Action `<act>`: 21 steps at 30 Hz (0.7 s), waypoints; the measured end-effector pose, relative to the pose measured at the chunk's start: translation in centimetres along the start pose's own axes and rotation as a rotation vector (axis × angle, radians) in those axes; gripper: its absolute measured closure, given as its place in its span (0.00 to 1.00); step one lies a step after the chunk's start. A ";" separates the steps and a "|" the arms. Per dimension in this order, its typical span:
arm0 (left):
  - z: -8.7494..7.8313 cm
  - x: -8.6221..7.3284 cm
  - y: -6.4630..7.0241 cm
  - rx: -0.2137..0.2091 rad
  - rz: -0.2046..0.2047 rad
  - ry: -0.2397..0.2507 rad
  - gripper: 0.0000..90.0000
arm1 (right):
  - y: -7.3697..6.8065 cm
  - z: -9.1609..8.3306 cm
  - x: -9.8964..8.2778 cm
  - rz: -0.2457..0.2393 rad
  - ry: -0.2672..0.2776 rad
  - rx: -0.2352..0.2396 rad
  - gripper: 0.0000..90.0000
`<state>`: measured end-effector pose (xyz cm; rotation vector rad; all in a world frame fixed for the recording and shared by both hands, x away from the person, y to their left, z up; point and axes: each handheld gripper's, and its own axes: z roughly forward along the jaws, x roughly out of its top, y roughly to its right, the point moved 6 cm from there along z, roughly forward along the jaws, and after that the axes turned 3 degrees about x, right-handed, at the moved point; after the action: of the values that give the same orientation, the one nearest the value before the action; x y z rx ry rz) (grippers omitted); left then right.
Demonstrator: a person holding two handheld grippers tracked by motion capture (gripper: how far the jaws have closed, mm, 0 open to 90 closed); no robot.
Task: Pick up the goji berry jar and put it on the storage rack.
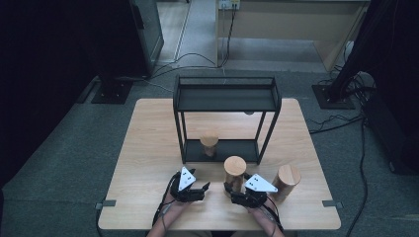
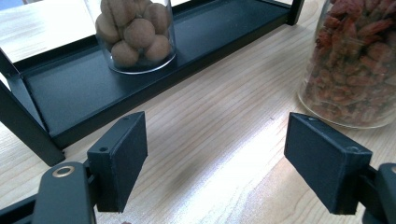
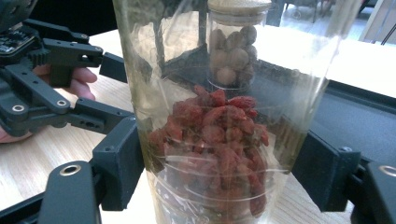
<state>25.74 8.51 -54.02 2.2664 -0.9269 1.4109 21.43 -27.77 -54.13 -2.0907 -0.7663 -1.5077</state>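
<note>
A glass jar of red berries (image 1: 234,168) with a wooden lid stands on the table just in front of the black shelf. My right gripper (image 1: 237,190) is shut on its lower part. In the right gripper view the two pads (image 3: 122,161) press the glass of the berry jar (image 3: 215,135) from both sides. My left gripper (image 1: 193,186) rests to its left, open, with bare tabletop between its jaws (image 2: 215,163). A jar of round brown nuts (image 2: 135,32) stands on the shelf's lower tray (image 2: 70,88). The berry jar (image 2: 359,70) rises at the right of the left gripper view.
The black two-tier metal shelf (image 1: 225,98) stands mid-table, the nut jar (image 1: 209,143) under its top tier. A third wooden-lidded jar (image 1: 288,178) stands right of my right gripper. The left gripper (image 3: 46,93) and a hand (image 3: 79,81) show beside the berry jar.
</note>
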 end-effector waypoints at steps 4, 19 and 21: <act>0.0 0.1 0.1 0.001 0.014 -0.004 0.24 | 0.0 0.2 0.1 0.009 0.000 -0.002 0.28; 0.1 0.1 0.2 0.005 0.018 -0.012 0.24 | 0.0 1.5 0.6 -0.002 -0.006 -0.021 0.28; 0.1 0.2 0.3 0.006 0.020 -0.015 0.24 | 0.1 1.6 0.6 0.004 -0.002 -0.025 0.28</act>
<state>25.69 8.18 -53.93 2.2814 -0.9531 1.4088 22.78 -26.68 -54.04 -2.1111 -0.7480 -1.5206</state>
